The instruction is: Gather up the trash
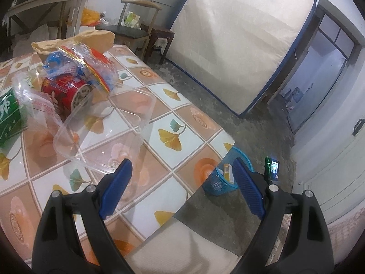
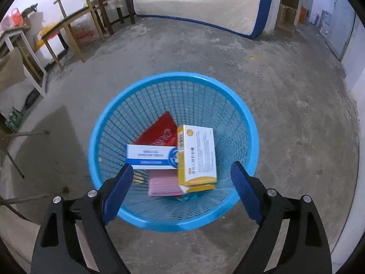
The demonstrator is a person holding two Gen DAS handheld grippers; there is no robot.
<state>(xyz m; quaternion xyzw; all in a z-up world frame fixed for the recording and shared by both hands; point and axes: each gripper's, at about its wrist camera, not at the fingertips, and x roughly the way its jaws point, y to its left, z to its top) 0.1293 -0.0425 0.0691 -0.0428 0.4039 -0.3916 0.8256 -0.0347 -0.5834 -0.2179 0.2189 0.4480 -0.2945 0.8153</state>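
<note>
Bare concrete floor runs back to a mattress (image 2: 200, 2) leaning on the far wall, and on that floor stands the blue basket (image 2: 248, 123), directly beneath the right gripper (image 2: 182, 171), whose jaws are spread wide with nothing between them. Inside the basket, just ahead of the jaws, a yellow-and-white box (image 2: 198, 153) lies tilted against a blue-and-white box (image 2: 150, 155), over a red packet (image 2: 159, 132) and what looks like a pink pack (image 2: 163, 182), though that one is blurred. They lie at odd angles, probably because they were dropped from above rather than set down. The left gripper (image 1: 182, 171) hangs over the corner of a table with a ginkgo-patterned cloth (image 1: 168, 111), its jaws likewise spread and empty; the basket sits on the floor past the table edge, near the right jaw. More trash waits on the cloth: a clear plastic container (image 1: 102, 134) just ahead of the left jaw, with a red can (image 1: 66, 91), crumpled clear packaging (image 1: 91, 66) and a green box (image 1: 9, 116) farther beyond it. The container seems the likely next pick.
</note>
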